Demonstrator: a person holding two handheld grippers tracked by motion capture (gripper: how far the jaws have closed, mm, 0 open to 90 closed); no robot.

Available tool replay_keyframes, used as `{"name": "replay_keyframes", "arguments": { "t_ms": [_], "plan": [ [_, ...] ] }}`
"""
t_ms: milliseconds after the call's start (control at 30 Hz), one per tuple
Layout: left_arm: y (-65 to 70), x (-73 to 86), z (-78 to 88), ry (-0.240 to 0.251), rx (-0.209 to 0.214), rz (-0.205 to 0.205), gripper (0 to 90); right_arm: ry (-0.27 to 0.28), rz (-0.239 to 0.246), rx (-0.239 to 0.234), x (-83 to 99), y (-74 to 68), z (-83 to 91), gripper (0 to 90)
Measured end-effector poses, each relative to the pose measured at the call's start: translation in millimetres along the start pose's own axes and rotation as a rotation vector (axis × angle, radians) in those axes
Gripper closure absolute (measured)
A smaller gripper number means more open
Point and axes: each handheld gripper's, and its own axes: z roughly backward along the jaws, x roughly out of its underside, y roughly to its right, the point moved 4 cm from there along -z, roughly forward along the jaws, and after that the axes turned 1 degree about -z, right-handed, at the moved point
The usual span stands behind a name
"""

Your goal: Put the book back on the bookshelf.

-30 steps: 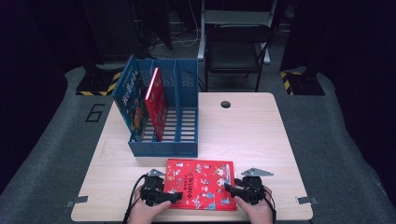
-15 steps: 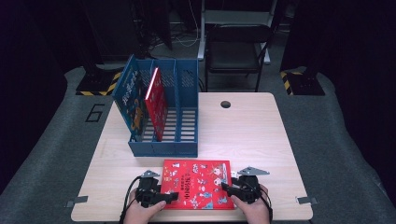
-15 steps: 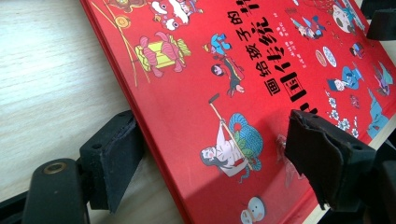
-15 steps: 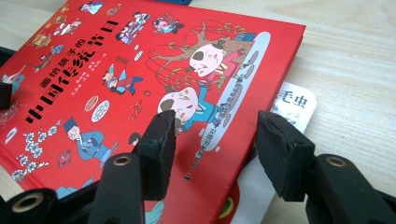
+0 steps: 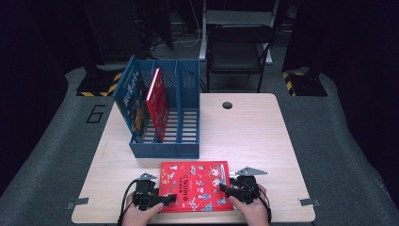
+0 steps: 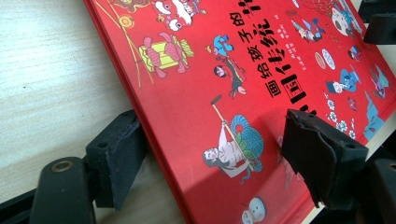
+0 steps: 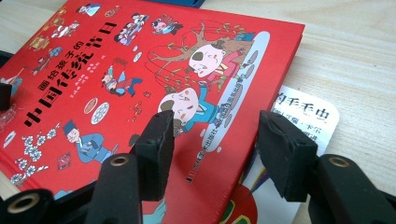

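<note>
Both hand-held grippers, left (image 5: 165,199) and right (image 5: 227,189), sit spread around opposite edges of the red book (image 5: 195,184), not pinching yet. Judging by that, lifting before they clamp could let it slip back onto the surface (image 5: 244,136).

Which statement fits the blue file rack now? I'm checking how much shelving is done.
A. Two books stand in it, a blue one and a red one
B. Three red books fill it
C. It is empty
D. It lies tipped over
A: in the high view the blue file rack holds a blue book and a red book, both leaning.
</note>
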Motion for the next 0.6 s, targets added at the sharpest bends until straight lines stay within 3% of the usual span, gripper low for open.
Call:
{"name": "replay_keyframes", "arguments": {
  "t_ms": [367, 600],
  "plan": [
    [-0.2, 0.8, 0.3, 0.007, 0.005, 0.008, 24.3, -0.071, -0.047, -0.058, 8.2, 3.3, 12.2, 54.3],
    [-0.7, 0.5, 0.6, -0.006, 0.009, 0.014, 24.4, -0.073, -0.037, -0.042, 10.2, 1.2, 10.2, 54.2]
  ]
}}
